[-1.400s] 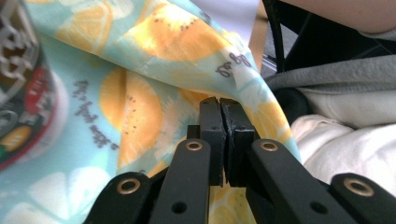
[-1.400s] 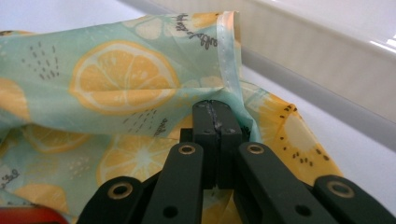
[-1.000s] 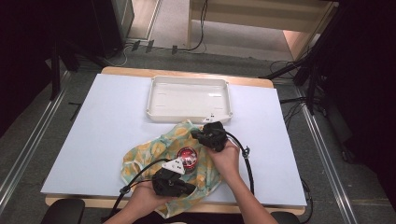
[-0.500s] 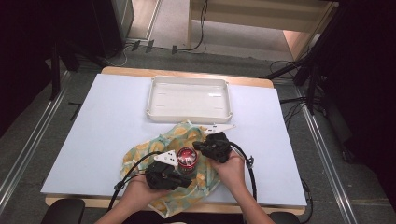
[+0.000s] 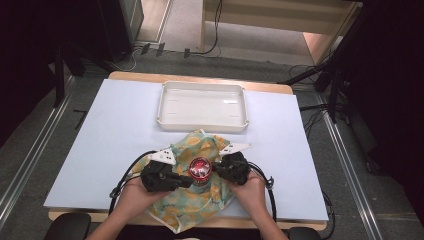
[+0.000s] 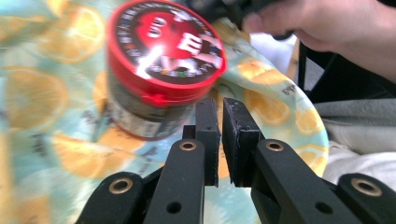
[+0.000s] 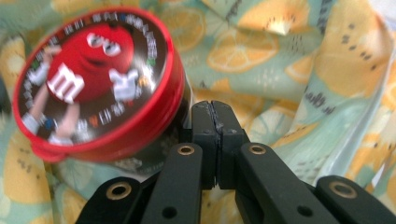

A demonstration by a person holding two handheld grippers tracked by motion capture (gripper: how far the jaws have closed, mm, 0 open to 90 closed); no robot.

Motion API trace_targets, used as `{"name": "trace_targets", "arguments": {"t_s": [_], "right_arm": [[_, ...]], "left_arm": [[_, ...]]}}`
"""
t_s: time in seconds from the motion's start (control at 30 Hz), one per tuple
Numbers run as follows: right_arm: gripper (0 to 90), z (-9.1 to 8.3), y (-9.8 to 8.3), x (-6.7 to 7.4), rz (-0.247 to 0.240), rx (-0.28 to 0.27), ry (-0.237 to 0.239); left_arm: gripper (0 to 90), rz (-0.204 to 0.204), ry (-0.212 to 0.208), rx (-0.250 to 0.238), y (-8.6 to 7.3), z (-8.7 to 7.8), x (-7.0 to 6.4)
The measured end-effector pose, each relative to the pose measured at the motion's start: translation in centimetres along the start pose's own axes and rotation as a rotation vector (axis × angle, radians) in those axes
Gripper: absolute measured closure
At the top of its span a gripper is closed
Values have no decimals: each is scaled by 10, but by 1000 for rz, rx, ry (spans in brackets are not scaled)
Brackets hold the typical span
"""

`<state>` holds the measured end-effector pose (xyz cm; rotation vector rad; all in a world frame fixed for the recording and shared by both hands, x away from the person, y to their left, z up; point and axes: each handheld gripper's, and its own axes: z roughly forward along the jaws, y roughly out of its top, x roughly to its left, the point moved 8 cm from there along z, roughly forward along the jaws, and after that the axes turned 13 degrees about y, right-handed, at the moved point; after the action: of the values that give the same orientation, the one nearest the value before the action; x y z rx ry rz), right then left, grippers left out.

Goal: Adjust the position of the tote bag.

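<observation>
Red-lidded candy jar (image 5: 200,170) stands upright on the citrus-print cloth (image 5: 192,210), at 6 o'clock from the white tray (image 5: 202,106). Left gripper (image 5: 186,180) at the jar's 9, right gripper (image 5: 216,170) at its 3. Both clenched, grasping nothing.

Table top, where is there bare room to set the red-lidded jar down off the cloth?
Bare table lies left of the fruit-print cloth and tray, and right of them toward the edge. Crowded: the near middle, where both grippers flank the jar on the cloth.
</observation>
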<state>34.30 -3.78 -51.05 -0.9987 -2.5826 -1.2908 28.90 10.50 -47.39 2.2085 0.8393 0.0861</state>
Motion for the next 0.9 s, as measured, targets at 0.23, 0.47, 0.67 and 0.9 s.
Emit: {"name": "trace_targets", "arguments": {"t_s": [0.23,0.47,0.67,0.9], "right_arm": [[900,0,-21,1,-3,46,-35],[900,-9,-35,-5,28,30,-55],[900,-19,-44,-7,34,26,-84],[900,-28,-51,-11,51,23,-96]], "left_arm": [[854,-44,34,-8,-2,-2,20],[846,-66,44,12,-9,8,31],[836,-66,41,10,-9,10,32],[819,-52,35,-1,-7,8,34]]}}
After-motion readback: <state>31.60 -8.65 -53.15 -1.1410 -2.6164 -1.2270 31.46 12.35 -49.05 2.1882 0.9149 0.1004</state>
